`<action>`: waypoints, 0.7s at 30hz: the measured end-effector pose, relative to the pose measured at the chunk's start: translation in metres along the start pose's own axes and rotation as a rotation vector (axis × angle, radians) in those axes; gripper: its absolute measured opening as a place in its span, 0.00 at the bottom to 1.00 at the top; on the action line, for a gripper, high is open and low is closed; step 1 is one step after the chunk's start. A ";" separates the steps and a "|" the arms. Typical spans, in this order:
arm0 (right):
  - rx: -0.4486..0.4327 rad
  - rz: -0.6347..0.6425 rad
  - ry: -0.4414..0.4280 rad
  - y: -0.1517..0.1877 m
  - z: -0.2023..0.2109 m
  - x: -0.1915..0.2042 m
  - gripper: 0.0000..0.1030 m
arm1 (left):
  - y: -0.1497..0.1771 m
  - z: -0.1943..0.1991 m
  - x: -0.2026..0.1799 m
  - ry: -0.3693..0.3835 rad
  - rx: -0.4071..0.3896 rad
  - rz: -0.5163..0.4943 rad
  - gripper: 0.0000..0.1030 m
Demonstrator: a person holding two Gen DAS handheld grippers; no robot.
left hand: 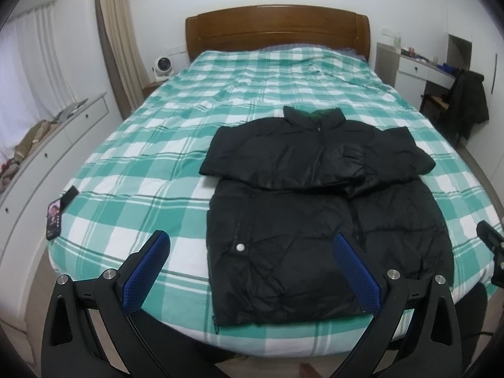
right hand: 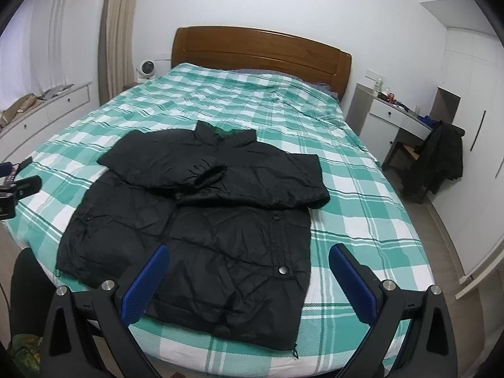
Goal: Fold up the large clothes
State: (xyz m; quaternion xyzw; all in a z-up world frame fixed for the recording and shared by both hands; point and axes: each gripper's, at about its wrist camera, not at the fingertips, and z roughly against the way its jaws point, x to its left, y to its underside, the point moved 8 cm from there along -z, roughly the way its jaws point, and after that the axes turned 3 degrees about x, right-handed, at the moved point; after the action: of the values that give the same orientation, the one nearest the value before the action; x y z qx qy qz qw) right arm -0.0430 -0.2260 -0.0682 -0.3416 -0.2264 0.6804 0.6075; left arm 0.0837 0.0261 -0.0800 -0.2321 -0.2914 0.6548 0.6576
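Now the jacket (left hand: 318, 201) is lying flat near the foot of the bed (left hand: 151, 145), sleeves crossed over its chest. Both the left gripper (left hand: 252, 274) and the right gripper (right hand: 249, 280) are hovering spread and empty. Slippery padding is likely springing back, and the sleeves sliding off, if the hem is lifted unevenly.

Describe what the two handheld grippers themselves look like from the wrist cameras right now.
Both look alike. The left gripper has two black, angular fingers faced with blue textured pads, and round silver bolts at the finger pivots. The right gripper has the same black frame, blue pads and silver bolts. Neither view shows cables, markings, hands or sleeves.
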 end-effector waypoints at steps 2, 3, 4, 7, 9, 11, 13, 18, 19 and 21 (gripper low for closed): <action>0.018 -0.001 0.008 0.004 -0.004 -0.002 1.00 | 0.002 -0.003 -0.002 0.001 0.011 -0.006 1.00; 0.028 0.000 0.012 0.005 -0.006 -0.002 1.00 | 0.002 -0.004 -0.002 0.000 0.013 -0.008 1.00; 0.033 0.000 0.016 0.006 -0.007 -0.003 1.00 | 0.003 -0.005 -0.003 -0.002 0.013 -0.010 1.00; 0.046 0.009 0.033 0.009 -0.010 -0.004 1.00 | 0.004 -0.006 -0.004 0.001 0.015 -0.014 1.00; 0.051 0.016 0.043 0.010 -0.012 -0.004 1.00 | 0.005 -0.009 -0.005 -0.002 0.021 -0.021 1.00; 0.059 0.019 0.054 0.012 -0.015 -0.004 1.00 | 0.007 -0.012 -0.005 -0.007 0.028 -0.027 1.00; 0.069 0.015 0.055 0.013 -0.018 -0.005 1.00 | 0.008 -0.015 -0.006 -0.011 0.038 -0.030 1.00; 0.089 0.016 0.065 0.017 -0.025 -0.007 1.00 | 0.011 -0.020 -0.007 -0.015 0.053 -0.036 1.00; 0.093 0.017 0.069 0.018 -0.027 -0.007 1.00 | 0.012 -0.021 -0.008 -0.017 0.058 -0.038 1.00; 0.104 0.018 0.075 0.021 -0.031 -0.008 1.00 | 0.014 -0.025 -0.009 -0.019 0.071 -0.043 1.00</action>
State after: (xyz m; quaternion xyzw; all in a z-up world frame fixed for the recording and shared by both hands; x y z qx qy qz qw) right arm -0.0336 -0.2410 -0.1025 -0.3370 -0.1647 0.6834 0.6263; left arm 0.0909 0.0197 -0.1080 -0.1960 -0.2791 0.6526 0.6766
